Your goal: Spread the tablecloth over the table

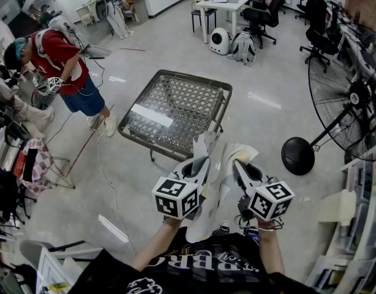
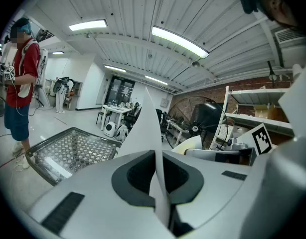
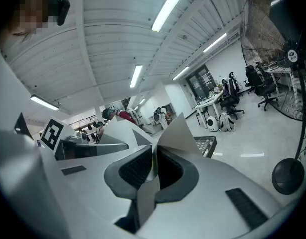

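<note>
- Nearest, the left tool [image 2: 155, 158] is clamped tight on a thin fold of the white tablecloth [image 1: 217, 177] — the sheet stands on edge between its dark pads.
- Just to its right, the right tool [image 3: 154, 166] pinches another fold of the same cloth, its jaws narrow on the fabric and a flap rising past the tips.
- The cloth hangs bunched between the two tools, held in the air on the near side of the worktop.
- Beyond them stands the worktop [image 1: 194, 79] — a low metal frame with a lattice top.
- Farther left stands a person [image 1: 65, 63] in a red top; at the right is a standing fan [image 1: 350, 97].
- Farthest off is a white desk [image 1: 228, 2] with chairs.
</note>
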The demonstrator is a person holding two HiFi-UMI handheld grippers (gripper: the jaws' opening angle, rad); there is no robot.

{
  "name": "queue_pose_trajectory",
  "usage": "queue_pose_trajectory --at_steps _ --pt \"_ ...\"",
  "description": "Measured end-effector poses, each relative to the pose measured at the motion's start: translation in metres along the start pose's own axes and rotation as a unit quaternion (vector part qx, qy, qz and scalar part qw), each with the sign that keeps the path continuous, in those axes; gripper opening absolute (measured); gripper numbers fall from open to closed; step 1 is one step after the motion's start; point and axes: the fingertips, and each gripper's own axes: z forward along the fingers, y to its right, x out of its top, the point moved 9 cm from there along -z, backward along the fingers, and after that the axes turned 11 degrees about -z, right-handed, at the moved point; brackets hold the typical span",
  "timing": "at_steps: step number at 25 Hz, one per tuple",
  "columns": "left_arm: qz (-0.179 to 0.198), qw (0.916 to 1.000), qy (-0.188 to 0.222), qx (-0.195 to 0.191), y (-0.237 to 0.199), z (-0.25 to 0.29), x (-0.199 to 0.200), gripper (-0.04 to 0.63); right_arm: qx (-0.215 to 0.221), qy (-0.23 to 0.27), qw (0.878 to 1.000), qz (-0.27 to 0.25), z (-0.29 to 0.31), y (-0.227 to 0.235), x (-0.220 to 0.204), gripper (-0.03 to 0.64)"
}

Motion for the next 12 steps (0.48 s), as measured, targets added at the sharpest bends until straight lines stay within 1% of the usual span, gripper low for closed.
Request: queue_pose_trajectory --at_steps 6,12 --pt "0.002 1.0000 -0.001 -0.002 0.006 0.000 0.002 0.020 0.005 0.007 1.000 0.015 -0.003 0.002 0.002 0.034" --pt "0.006 0.9999 -0.006 -0.013 0.014 0.007 0.000 0.020 0.016 0.008 1.000 0.012 -0.003 0.003 0.003 0.032"
